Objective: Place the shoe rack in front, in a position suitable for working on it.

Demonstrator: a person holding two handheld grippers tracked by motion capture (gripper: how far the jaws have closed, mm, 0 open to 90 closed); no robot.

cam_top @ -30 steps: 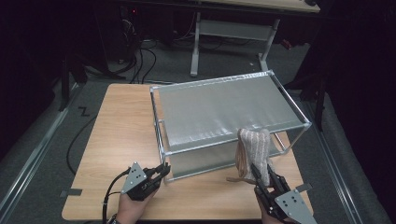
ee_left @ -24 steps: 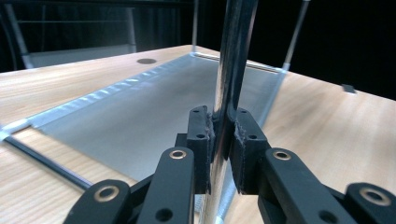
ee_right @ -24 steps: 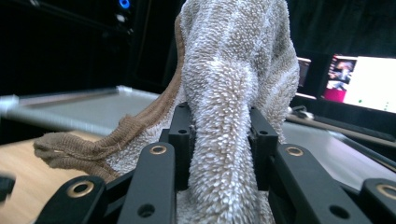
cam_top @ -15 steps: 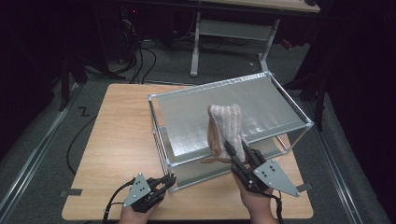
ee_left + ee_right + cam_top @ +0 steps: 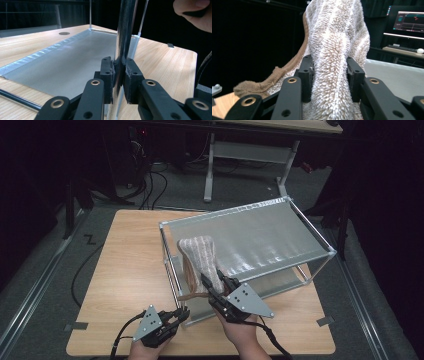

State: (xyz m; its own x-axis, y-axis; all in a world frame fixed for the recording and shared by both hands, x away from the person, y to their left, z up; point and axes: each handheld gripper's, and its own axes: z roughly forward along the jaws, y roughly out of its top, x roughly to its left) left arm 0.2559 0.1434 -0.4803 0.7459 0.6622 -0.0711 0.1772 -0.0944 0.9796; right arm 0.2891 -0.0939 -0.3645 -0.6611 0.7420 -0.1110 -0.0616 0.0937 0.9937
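A metal wire rack (image 5: 280,227) with two flat shelves stands on the wooden table (image 5: 125,265). My left gripper (image 5: 182,314) is shut on the rack's near-left upright post (image 5: 124,35); the pads (image 5: 107,75) press it from both sides just above the lower shelf (image 5: 67,60). My right gripper (image 5: 212,282) is shut on a fuzzy beige striped cloth (image 5: 198,254) with a brown knitted edge. It holds the cloth up over the rack's near-left corner. The cloth (image 5: 337,37) bulges between the jaws of the right gripper (image 5: 329,75) and hides what lies beyond.
The right hand (image 5: 192,12) hovers above the table beyond the post. A white desk frame (image 5: 245,157) and cables (image 5: 145,180) lie on the floor behind the table. Bare tabletop stretches left of the rack. A monitor (image 5: 409,21) glows far right.
My right gripper has carried the cloth from the rack's near-right corner leftward to its near-left corner. The left gripper has stayed at the near-left post, shifting only slightly.
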